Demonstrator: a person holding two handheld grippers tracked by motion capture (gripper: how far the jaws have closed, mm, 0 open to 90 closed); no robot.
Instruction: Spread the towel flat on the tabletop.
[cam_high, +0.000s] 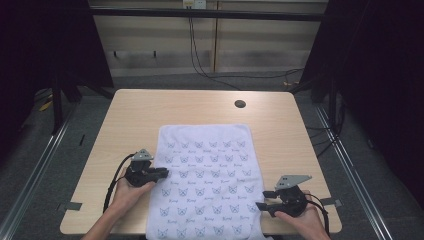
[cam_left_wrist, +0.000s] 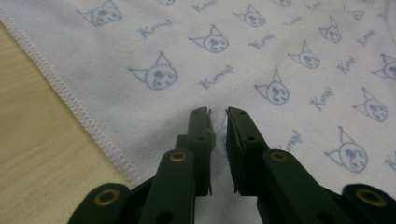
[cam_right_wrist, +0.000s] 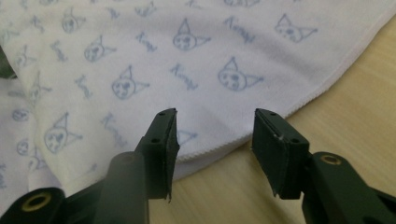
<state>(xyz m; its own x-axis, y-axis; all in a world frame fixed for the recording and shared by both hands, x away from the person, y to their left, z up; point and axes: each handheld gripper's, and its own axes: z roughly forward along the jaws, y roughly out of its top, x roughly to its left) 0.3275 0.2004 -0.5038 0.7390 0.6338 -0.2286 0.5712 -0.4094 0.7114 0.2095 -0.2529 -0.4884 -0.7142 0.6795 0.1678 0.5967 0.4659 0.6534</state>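
Two grippers: I have one in each hand, both low over the near half of the table (cam_high: 135, 107), one at each side of the cloth.
Cloth: a white towel (cam_high: 205, 175) printed with small blue cat faces and script words lies flat on the light wood tabletop, reaching from about mid-table to the near edge, where its bottom runs past the edge.
Left gripper (cam_high: 164, 173): I see it at the towel's left hem, jaws pointing right over the fabric, my left hand (cam_high: 129, 192) under it.
Left jaws: in the left gripper view (cam_left_wrist: 218, 112) they stand nearly together with a thin slit between the pads; the towel's surface shows through the slit, and I cannot tell whether any fabric is pinched.
Left hem: in that view the stitched edge (cam_left_wrist: 70, 98) runs diagonally, bare wood to its left.
Right gripper (cam_high: 263, 199): it sits at the towel's near right corner, jaws pointing left, my right hand (cam_high: 305, 222) behind it.
Right jaws: in the right gripper view (cam_right_wrist: 215, 112) they are spread wide and hold nothing; the towel's rolled edge (cam_right_wrist: 322, 88) curves across the gap between them, with wood below it.
Table hole: a dark round grommet (cam_high: 240, 104) lies beyond the towel's far edge, well apart from both grippers.
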